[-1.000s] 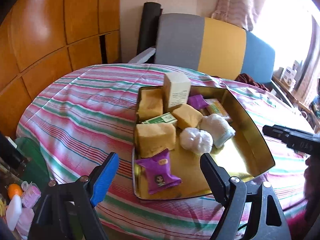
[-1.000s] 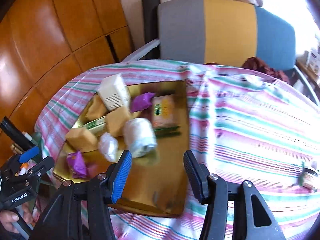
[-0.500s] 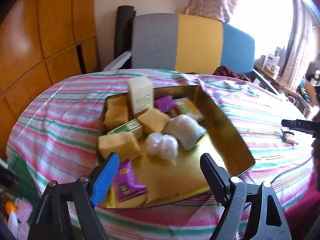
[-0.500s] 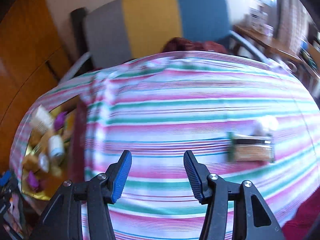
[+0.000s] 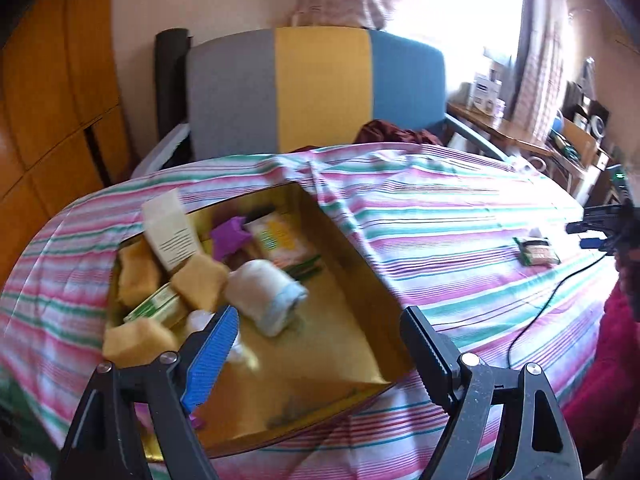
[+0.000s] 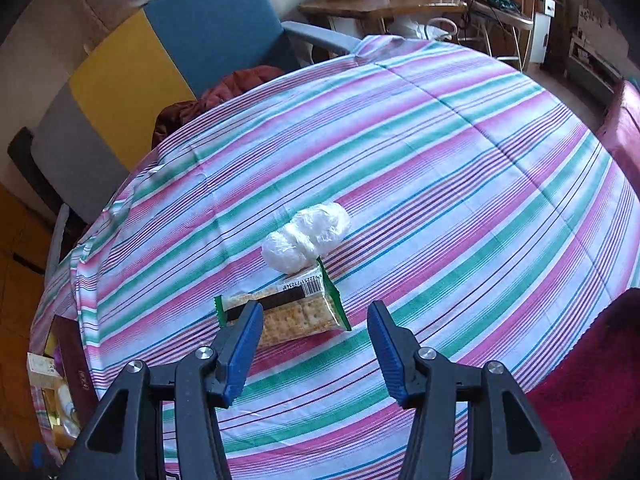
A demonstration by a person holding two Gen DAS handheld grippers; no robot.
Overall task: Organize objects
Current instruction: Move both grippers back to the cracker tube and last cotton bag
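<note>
A gold tin box (image 5: pixel 360 300) sits on the striped tablecloth, holding yellow sponge blocks, a white carton (image 5: pixel 170 230), purple packets, a cracker pack and a rolled white cloth (image 5: pixel 266 294). My left gripper (image 5: pixel 316 332) hovers open over the box's near side, nothing between its fingers. In the right wrist view a green-edged cracker packet (image 6: pixel 288 312) lies on the cloth with a white plastic-wrapped bundle (image 6: pixel 306 236) touching its far side. My right gripper (image 6: pixel 316 324) stands open just above and in front of the packet, gripping nothing. The right gripper (image 5: pixel 600 228) also shows at the left view's right edge.
A grey, yellow and blue chair (image 5: pixel 316 92) stands behind the round table, with a dark red cloth (image 6: pixel 224 96) on its seat. A black cable (image 5: pixel 552 300) trails over the table's right side. A wooden desk (image 6: pixel 384 4) with clutter stands beyond. A red sleeve (image 6: pixel 592 392) is at lower right.
My right gripper has swung away from the gold box across the table to the cracker packet and white bundle. My left gripper has shifted right over the box, rolling a little.
</note>
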